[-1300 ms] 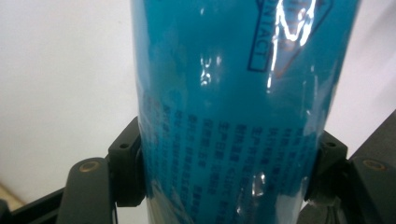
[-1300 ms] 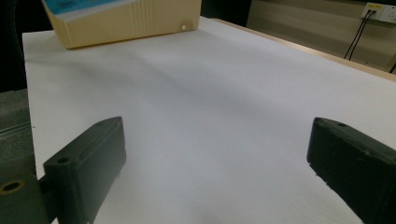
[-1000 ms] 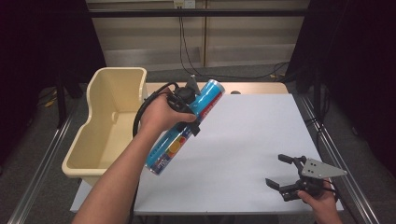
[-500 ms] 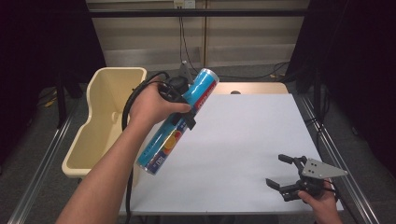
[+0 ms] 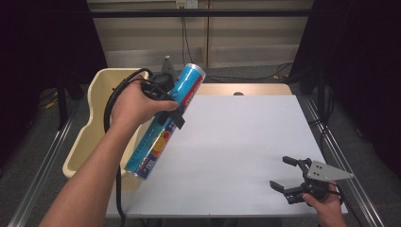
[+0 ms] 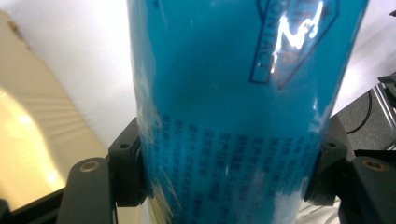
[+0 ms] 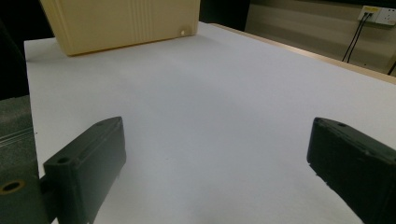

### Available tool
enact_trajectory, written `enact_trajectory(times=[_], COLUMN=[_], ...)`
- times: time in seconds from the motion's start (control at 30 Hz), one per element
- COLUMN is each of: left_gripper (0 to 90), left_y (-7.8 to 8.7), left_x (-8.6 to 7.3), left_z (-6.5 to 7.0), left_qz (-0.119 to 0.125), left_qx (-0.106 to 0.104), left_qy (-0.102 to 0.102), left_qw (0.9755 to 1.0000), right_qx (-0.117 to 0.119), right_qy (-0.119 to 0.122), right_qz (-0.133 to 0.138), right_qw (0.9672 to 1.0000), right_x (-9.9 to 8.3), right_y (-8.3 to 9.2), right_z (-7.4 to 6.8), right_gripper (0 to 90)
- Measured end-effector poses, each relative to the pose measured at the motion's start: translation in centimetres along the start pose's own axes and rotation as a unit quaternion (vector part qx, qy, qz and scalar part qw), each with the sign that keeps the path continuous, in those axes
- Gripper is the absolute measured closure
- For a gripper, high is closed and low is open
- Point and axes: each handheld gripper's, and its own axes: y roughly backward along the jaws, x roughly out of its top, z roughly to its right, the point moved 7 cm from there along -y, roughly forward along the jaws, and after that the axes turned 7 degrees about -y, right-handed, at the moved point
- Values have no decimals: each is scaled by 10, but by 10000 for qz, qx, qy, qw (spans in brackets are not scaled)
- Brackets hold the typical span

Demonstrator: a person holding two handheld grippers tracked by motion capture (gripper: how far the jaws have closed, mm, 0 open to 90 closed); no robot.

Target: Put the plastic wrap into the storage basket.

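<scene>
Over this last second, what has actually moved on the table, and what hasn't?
The left claw, shut on the blue tube, has carried it leftward toward the cream bin; the tube's lower end now overhangs the bin's edge instead of the white table. Nothing was taken hold of or let go. The right claw stays open near the table's right front corner, and the bin has not shifted.

both forearms are bare, with no sleeve showing. the left tool (image 6: 229, 186) is black, with 2 blocky jaws, each carrying a round brass-coloured screw hole near its base, and a thick black cable (image 5: 111, 101) loops off its rear. the right tool (image 5: 288, 178) is black too, topped by a grey 3-cornered plate (image 5: 328, 171) dotted with small holes.
</scene>
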Motion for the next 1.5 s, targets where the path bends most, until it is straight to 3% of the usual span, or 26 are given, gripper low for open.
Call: enact_trajectory(times=[0.67,1.0,1.37,1.5], left_gripper=[320,320,320,319], left_y=[19,25,15,13], left_x=[-41,-64,-86,-89], left_z=[-32,-56,-84,-89], left_qz=[20,43,61,8], left_qx=[45,120,161,184], left_qy=[649,1094,1572,1644], left_qw=[9979,9939,9874,9862], right_qx=[-22,-20,-4,-12], right_qy=[-8,-7,-7,-8], right_qz=[1,-14,-24,-35], right_qw=[10000,10000,10000,10000], right_x=[0,0,-1,-1], right_y=[-1,-1,-1,-2], right_z=[1,2,1,1], right_gripper=[42,42,42,42])
